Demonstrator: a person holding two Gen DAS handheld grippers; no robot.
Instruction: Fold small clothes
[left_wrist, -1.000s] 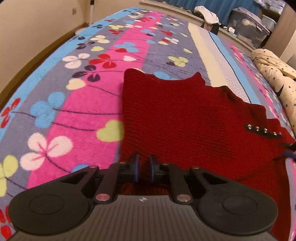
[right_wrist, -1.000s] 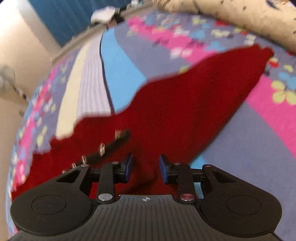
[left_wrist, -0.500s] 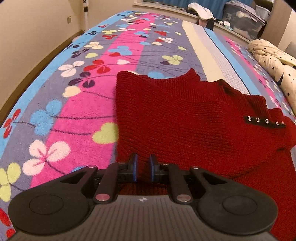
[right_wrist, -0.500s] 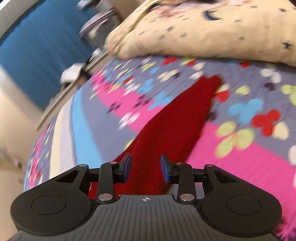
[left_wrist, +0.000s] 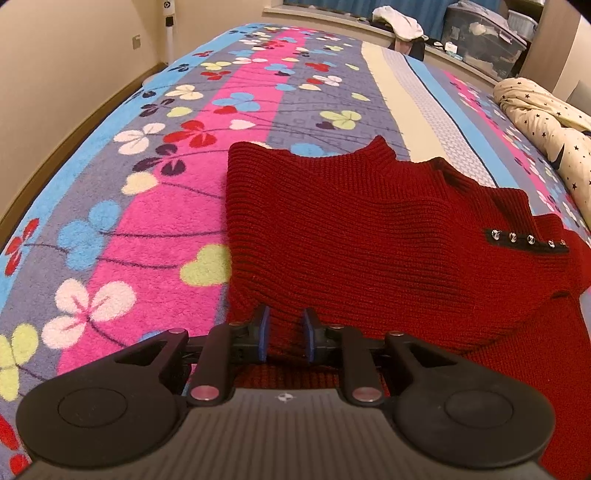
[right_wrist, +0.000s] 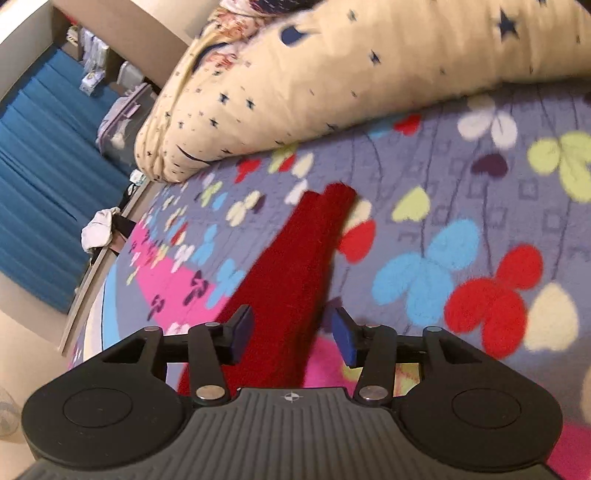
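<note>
A red knitted sweater (left_wrist: 369, 236) lies folded on the floral blanket (left_wrist: 166, 221), with a black studded strip (left_wrist: 524, 240) near its right shoulder. My left gripper (left_wrist: 286, 334) sits low at the sweater's near edge. Its jaws are opening, and the fold of knit lies loose between the blue pads (left_wrist: 263, 332). In the right wrist view the red sleeve (right_wrist: 295, 266) stretches away over the blanket (right_wrist: 461, 258) to its cuff. My right gripper (right_wrist: 291, 336) hovers over the near part of the sleeve. Its jaws are opening wide and do not touch the sleeve.
A cream star-print duvet (right_wrist: 332, 74) is bunched along the bed's far side, also in the left wrist view as the duvet (left_wrist: 546, 122). Blue curtains (right_wrist: 37, 184), a white cloth (left_wrist: 397, 22) and plastic storage boxes (left_wrist: 484, 40) line the window sill. A wall (left_wrist: 55, 74) runs along the left.
The right gripper swept along the sleeve away from the sweater's body, rolling as it went, and its jaws spread. The left gripper stayed put and its jaws parted a little.
</note>
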